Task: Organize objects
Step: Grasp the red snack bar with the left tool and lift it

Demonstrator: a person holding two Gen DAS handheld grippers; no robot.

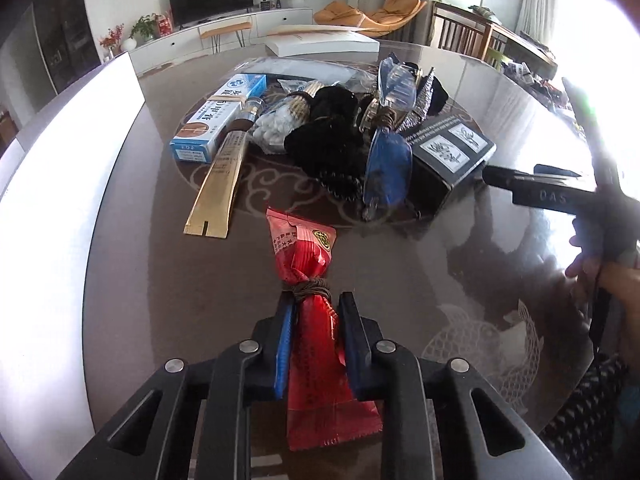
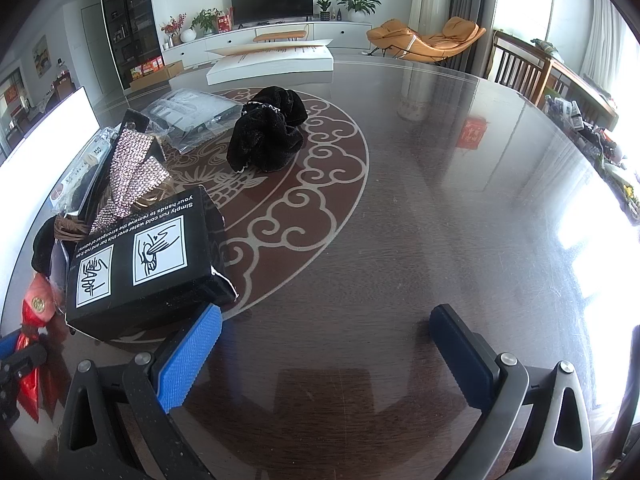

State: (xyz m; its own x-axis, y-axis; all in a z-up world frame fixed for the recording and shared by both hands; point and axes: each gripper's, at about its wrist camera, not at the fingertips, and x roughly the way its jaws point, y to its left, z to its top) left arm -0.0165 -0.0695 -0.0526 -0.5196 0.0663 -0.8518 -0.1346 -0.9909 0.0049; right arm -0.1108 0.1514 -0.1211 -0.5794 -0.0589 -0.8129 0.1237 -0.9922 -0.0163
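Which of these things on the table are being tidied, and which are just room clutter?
Being tidied:
- red packet, pinched in the left gripper
- black box
- blue-and-white box
- gold tube
- black scrunchie

Just there:
- television
- orange lounge chair
- potted plant

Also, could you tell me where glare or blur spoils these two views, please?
Left wrist view: window glare whitens the right edge, the right gripper is motion-blurred, the red packet is sharp. Right wrist view: glare streaks the table at right; the black box stays readable.
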